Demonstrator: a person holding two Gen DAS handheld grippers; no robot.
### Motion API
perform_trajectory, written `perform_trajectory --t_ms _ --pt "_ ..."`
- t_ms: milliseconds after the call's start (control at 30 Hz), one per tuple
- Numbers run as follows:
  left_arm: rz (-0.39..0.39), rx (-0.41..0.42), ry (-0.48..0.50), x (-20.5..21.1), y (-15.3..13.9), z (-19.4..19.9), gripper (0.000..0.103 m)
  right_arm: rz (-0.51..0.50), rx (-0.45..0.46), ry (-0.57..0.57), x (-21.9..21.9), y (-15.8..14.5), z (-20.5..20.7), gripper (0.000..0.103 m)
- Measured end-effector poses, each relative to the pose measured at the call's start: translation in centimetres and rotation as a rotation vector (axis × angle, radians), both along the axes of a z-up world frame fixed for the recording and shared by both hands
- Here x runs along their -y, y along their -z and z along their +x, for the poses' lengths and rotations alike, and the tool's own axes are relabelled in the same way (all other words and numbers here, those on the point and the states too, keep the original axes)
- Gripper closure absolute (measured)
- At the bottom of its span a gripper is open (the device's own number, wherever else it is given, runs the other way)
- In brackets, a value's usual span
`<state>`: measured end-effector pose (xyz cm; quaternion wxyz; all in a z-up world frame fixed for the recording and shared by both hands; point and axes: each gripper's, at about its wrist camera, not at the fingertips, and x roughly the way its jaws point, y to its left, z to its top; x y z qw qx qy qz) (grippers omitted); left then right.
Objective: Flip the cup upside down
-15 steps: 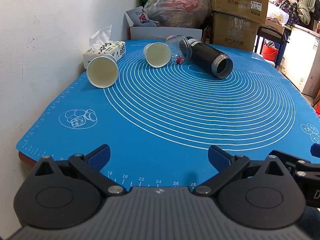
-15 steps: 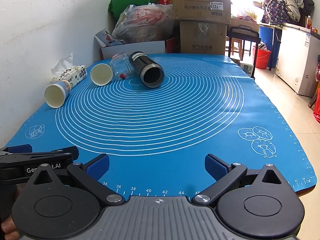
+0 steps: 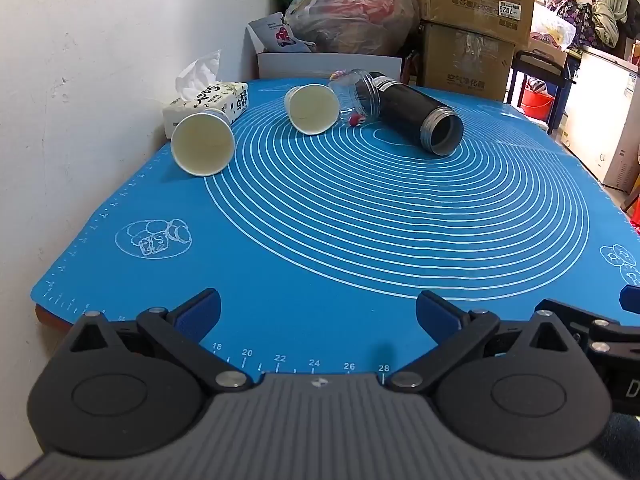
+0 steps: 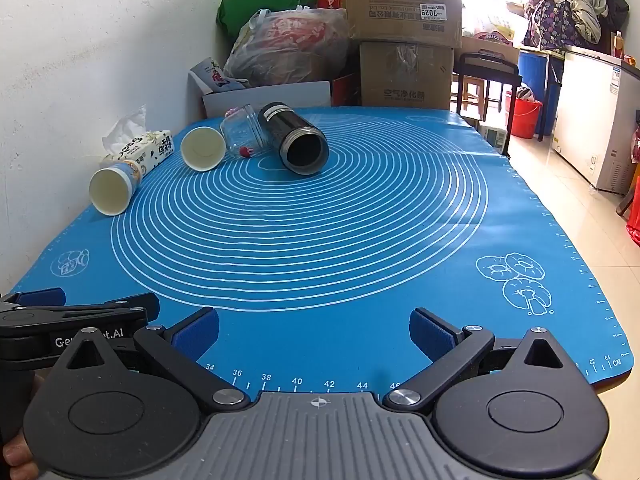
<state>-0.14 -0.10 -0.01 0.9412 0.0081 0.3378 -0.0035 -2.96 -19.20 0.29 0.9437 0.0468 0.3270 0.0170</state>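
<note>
I see a blue mat (image 3: 320,240) covering the tabletop. My left hand-held gripper (image 3: 318,314) and right hand-held gripper (image 4: 314,330) both hover over the mat's near edge, fingers spread apart, holding nothing. A paper cup (image 3: 203,143) lies on its side at the mat's far left, touching a tissue pack (image 3: 208,102). A second paper cup (image 3: 313,109), a clear jar (image 3: 356,98) and a black flask (image 3: 420,118) lie tipped over at the mat's far end.

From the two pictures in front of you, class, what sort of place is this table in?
Probably a home storage or utility room pressed into use as a workspace: stacked cardboard boxes and stuffed plastic bags crowd the wall behind the table, a white chest freezer stands on the tiled floor, and a blue baking mat covers the table.
</note>
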Motion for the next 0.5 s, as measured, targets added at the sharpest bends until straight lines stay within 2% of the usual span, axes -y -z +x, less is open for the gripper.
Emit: perform_trajectory --t_ms 500 --pt "0.004 -0.001 0.001 -0.11 -0.08 0.07 0.001 0.000 -0.002 0.000 -0.08 -0.06 0.02 0.000"
